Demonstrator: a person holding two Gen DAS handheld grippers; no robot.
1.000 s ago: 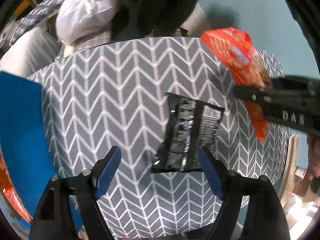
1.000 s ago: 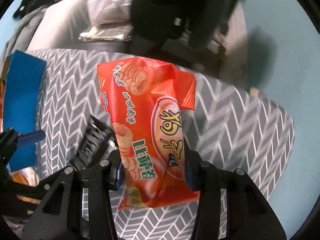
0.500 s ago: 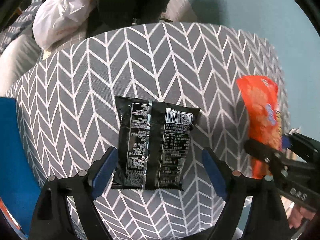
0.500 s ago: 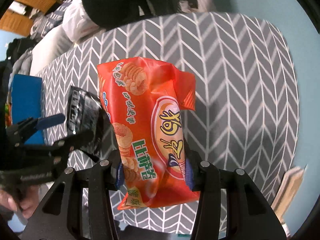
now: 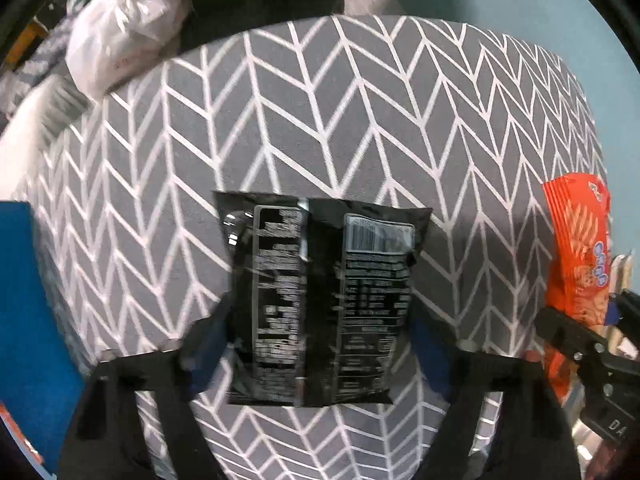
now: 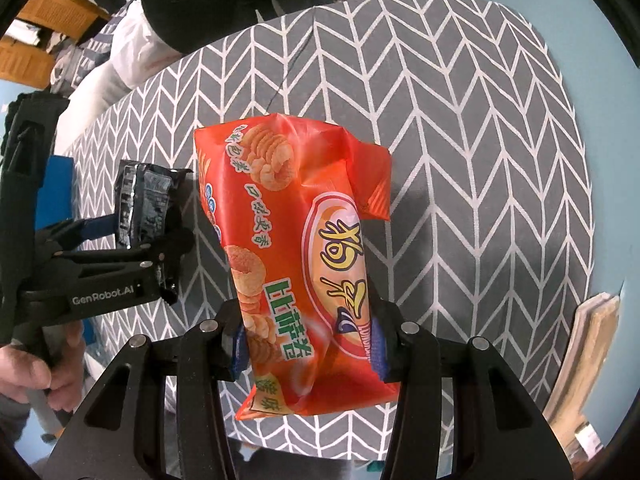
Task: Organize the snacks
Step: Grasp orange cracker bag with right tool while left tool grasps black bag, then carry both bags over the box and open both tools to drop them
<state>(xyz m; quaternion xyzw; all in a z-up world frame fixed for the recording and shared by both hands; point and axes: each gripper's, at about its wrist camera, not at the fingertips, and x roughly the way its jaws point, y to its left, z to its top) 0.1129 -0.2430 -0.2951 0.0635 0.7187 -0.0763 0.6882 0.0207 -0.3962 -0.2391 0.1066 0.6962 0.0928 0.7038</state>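
Grey cloth with a white chevron print is covering the round counter (image 5: 360,128), and we are working above it with both tongs pointing down.

Our left tongs (image 5: 320,332) are closing around a black packet (image 5: 320,300) that is lying flat on the cloth, its barcode side up. The packet is sitting between the two blue pads (image 5: 420,332); the left finger is blurred, and we cannot tell whether the pads are pressing on the packet. In the right wrist view the same tongs (image 6: 140,232) are showing from the side, with the packet (image 6: 142,200) between them and a hand (image 6: 36,372) gripping the handle below.

Our right tongs (image 6: 306,354) are pinching an orange bag (image 6: 296,264) near its lower end, one blue pad on each side, the foil creasing where they are squeezing. The bag is standing up off the cloth, its top leaning away from the camera. In the left wrist view the bag (image 5: 576,256) is showing at the right edge of the counter, well apart from the packet, with the right tongs (image 5: 592,344) below it.

A blue box (image 5: 24,320) is sitting at the left edge of the counter. Beyond the far rim a white plastic bag (image 5: 120,32) is lying beside something black. A pale blue floor (image 6: 592,40) is showing to the right.
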